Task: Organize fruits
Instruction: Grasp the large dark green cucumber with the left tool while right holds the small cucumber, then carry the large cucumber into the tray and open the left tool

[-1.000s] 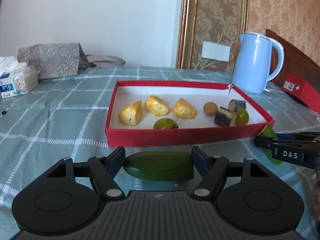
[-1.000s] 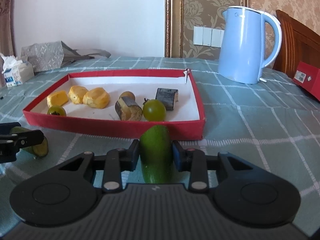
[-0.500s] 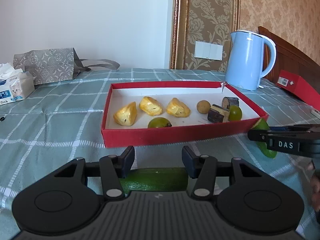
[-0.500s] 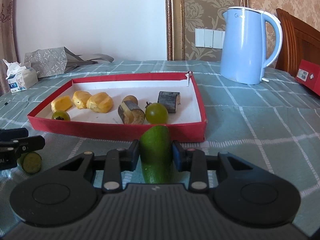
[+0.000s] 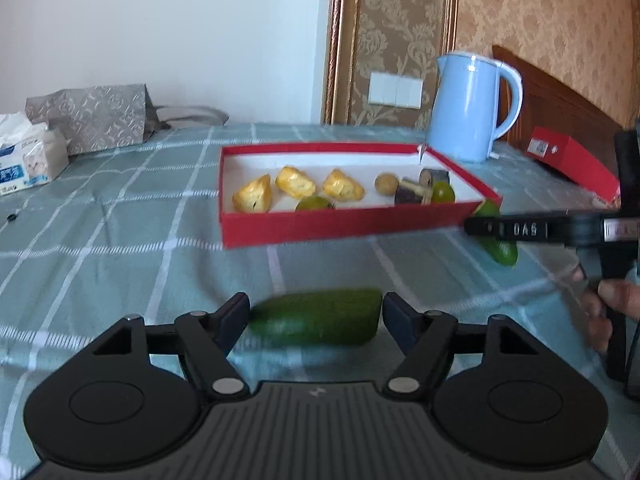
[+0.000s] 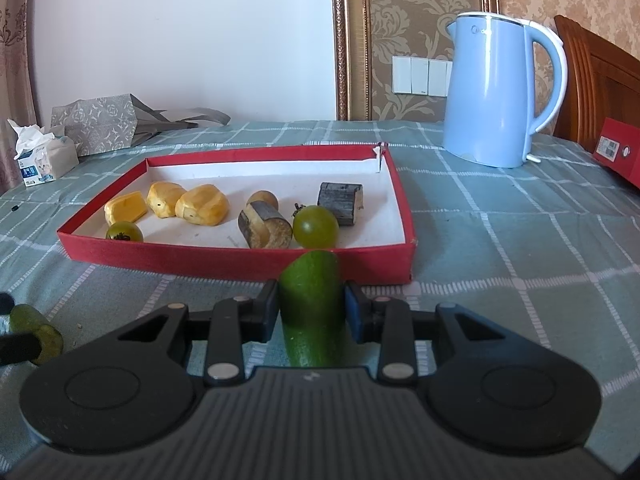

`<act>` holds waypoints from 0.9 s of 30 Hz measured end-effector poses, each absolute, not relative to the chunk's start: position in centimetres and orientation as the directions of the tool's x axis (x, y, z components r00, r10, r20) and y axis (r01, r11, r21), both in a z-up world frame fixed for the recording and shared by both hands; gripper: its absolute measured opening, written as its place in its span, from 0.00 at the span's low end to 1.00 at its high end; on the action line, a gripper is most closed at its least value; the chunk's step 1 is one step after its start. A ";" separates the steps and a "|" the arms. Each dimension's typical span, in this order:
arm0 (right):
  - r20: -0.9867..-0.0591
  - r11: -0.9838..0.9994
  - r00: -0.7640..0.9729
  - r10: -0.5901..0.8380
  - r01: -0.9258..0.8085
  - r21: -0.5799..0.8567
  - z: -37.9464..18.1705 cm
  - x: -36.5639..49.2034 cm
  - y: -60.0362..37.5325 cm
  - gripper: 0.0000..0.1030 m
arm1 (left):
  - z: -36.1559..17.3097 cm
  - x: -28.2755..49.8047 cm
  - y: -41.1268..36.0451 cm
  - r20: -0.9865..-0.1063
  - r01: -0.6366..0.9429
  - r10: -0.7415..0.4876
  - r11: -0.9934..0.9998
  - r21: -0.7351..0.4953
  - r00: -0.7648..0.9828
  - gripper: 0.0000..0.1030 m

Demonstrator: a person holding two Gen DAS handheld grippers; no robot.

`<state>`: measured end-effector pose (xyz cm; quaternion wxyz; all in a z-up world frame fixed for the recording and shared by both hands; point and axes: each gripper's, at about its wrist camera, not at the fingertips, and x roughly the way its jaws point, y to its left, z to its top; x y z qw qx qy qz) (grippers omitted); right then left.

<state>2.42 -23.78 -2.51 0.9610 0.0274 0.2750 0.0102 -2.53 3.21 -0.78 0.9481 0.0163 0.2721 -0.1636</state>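
A dark green cucumber piece lies crosswise on the checked cloth between the fingers of my left gripper. Its jaws are opening, and a thin gap shows at the right pad. In the right wrist view that same cucumber piece sits at the far left edge. My right gripper is shut on a second cucumber piece, held lengthwise just in front of the red tray. From the left wrist, the right gripper and its cucumber piece hang by the red tray's near right corner.
The tray holds three yellow pieces, green round fruits, dark cut chunks and a small brown fruit. A blue kettle stands behind it on the right, a red box further right, and a tissue pack and grey bag far left.
Half a second ago the left jaws were narrower with the cucumber low beneath them; now they stand wider with it between them, and the left view has shifted sideways. The right gripper is unchanged.
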 end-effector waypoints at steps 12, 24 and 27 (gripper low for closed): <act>-0.529 0.998 0.848 0.038 -0.005 0.063 -2.6 2.5 -23.9 0.32 | -0.8 -0.9 3.6 -0.547 0.302 -0.265 0.953 -0.022 0.794 0.78; -0.534 0.998 0.845 0.040 -0.003 0.070 -2.6 2.7 -24.0 0.31 | -1.1 4.1 3.4 -0.614 0.681 -0.544 0.732 -0.015 0.572 0.85; -0.539 0.997 0.841 0.041 0.000 0.077 -2.7 2.8 -24.1 0.31 | -1.4 3.7 3.4 -0.606 0.693 -0.557 0.721 -0.014 0.568 0.81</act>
